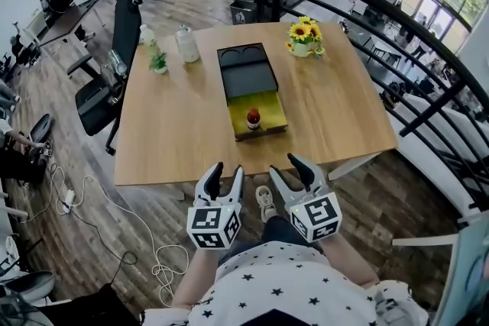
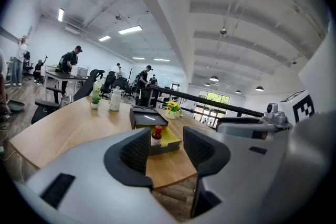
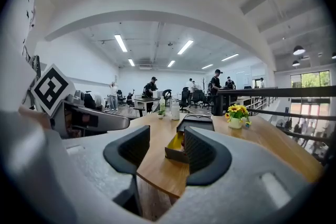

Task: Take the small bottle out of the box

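Observation:
A small bottle (image 1: 253, 118) with a red cap stands upright in the yellow-lined open part of a dark box (image 1: 257, 91) on the wooden table (image 1: 176, 126). The left gripper view frames the small bottle (image 2: 156, 135) and box (image 2: 169, 140) between its jaws, far off. Only the box (image 3: 177, 150) shows in the right gripper view. My left gripper (image 1: 226, 177) and right gripper (image 1: 284, 168) hang side by side below the table's near edge, both open and empty.
At the table's back stand a sunflower pot (image 1: 303, 37), a white jar (image 1: 186, 43) and a small plant with a spray bottle (image 1: 155, 56). A black office chair (image 1: 114, 61) stands left of the table. A dark railing (image 1: 397, 57) runs on the right. Cables (image 1: 99, 217) lie on the floor.

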